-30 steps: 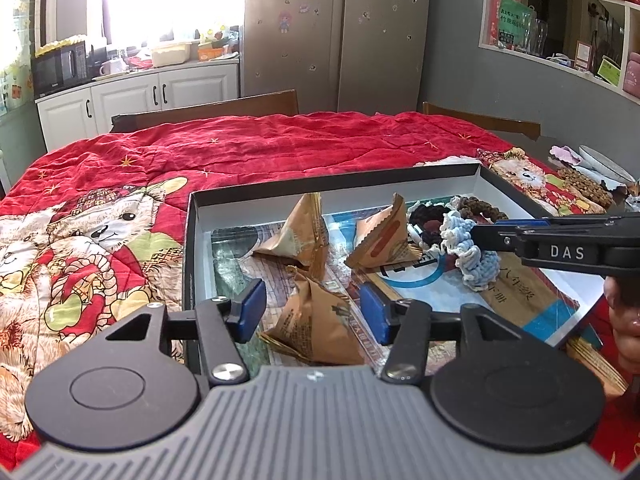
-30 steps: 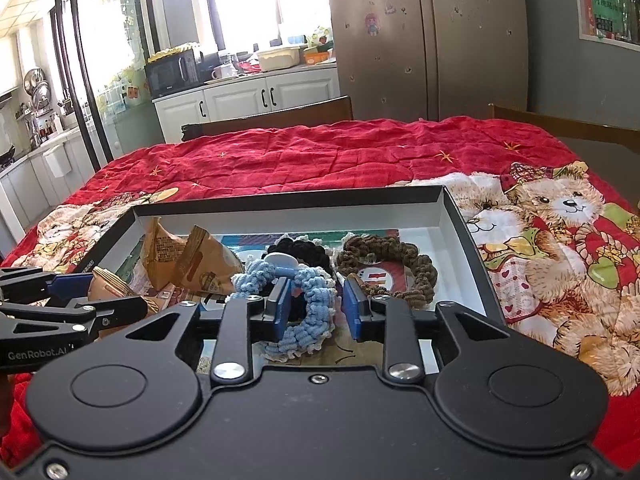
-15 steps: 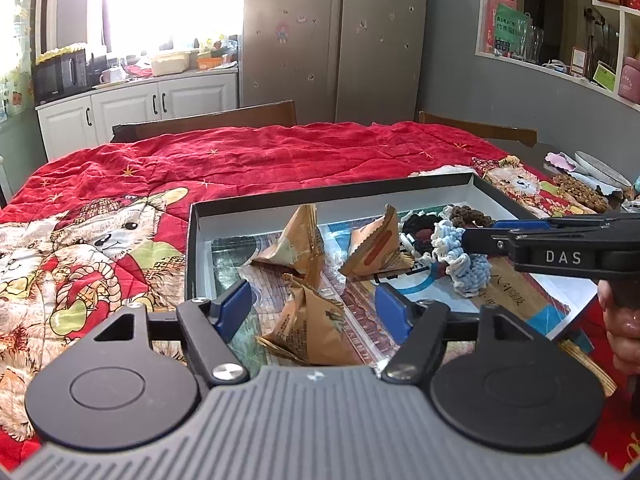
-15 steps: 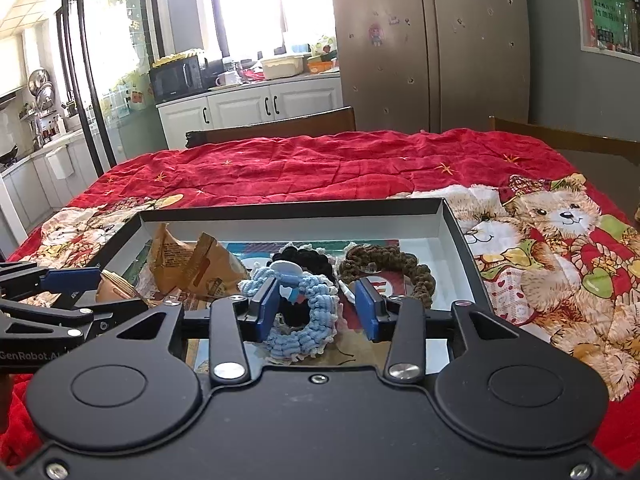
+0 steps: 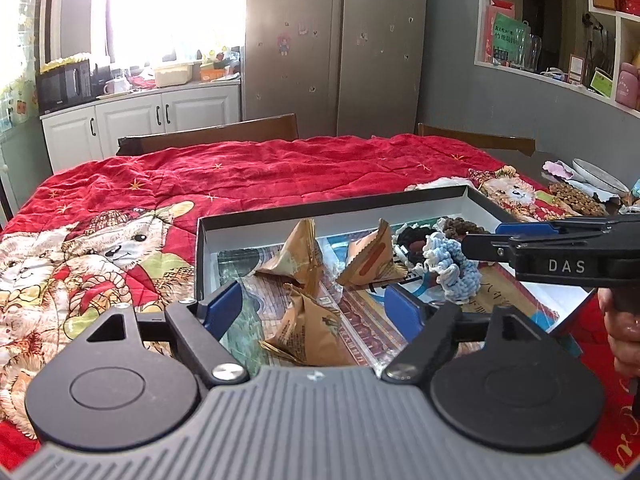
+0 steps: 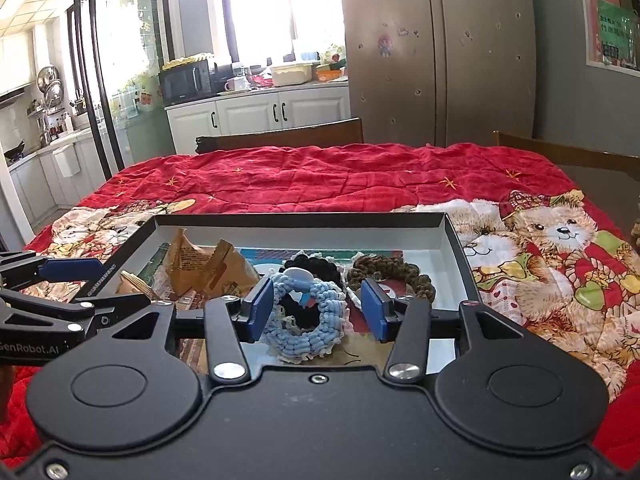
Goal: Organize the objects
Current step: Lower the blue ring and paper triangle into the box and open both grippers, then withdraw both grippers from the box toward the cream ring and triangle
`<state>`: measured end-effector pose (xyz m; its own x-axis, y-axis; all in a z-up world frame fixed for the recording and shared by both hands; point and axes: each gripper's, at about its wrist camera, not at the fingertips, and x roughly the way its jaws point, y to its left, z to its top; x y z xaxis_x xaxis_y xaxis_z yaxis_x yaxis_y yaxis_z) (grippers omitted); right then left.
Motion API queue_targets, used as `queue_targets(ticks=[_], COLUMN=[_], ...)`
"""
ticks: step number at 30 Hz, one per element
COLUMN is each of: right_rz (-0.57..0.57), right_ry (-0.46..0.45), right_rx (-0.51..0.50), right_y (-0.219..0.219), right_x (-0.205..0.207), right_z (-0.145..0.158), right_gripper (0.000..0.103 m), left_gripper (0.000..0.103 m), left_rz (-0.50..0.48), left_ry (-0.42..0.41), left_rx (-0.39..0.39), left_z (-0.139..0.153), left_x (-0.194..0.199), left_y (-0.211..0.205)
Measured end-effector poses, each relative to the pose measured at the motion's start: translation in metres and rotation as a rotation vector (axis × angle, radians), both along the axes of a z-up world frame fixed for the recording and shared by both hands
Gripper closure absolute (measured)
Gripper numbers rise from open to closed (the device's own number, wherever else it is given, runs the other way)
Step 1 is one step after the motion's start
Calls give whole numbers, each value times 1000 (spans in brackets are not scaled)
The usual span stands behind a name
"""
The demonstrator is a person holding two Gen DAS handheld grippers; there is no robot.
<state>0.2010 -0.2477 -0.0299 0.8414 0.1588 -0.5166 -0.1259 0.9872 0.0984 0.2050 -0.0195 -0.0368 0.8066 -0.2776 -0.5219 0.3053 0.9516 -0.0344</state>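
Observation:
A shallow black box (image 5: 332, 210) with white inner walls lies on the table. It holds three brown paper pyramid packets and three crocheted hair rings. My left gripper (image 5: 312, 312) hovers over the box's near left part. Its jaws are opening around the nearest packet (image 5: 308, 332), and the blue pads stand clear of it. My right gripper (image 6: 316, 310) is at the near middle of the box (image 6: 300, 218). Its jaws are opening with the light blue hair ring (image 6: 308, 320) lying between them. A black ring (image 6: 316, 266) and a brown ring (image 6: 392, 274) lie just behind.
A red quilted cloth (image 5: 240, 176) with teddy bears covers the table. Two wooden chairs (image 5: 208, 136) stand at the far side. A plate (image 5: 596, 174) and small items sit at the far right edge. A hand (image 5: 620, 332) holds the right gripper.
The jaws of both grippers have spread wider. The left pads have drawn away from the brown packet, the right pads from the blue ring. Neither hand has shifted noticeably.

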Motion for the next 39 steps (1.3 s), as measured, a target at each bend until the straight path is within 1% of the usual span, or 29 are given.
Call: queue_targets(ticks=[20, 29, 39], right_rz=[41, 57, 85], right_ry=[-39, -55, -80], right_rx=[-15, -24, -46], right_y=[-1, -8, -10], right_x=[-33, -56, -85], right_z=[26, 34, 44], right_gripper=[53, 51, 49], left_gripper=[16, 16, 16], left_rz=[5, -3, -29], left_ry=[-45, -69, -85], left_rx=[-6, 2, 14], left_z=[25, 36, 42], left_x=[-25, -41, -62], left_y=[5, 9, 9])
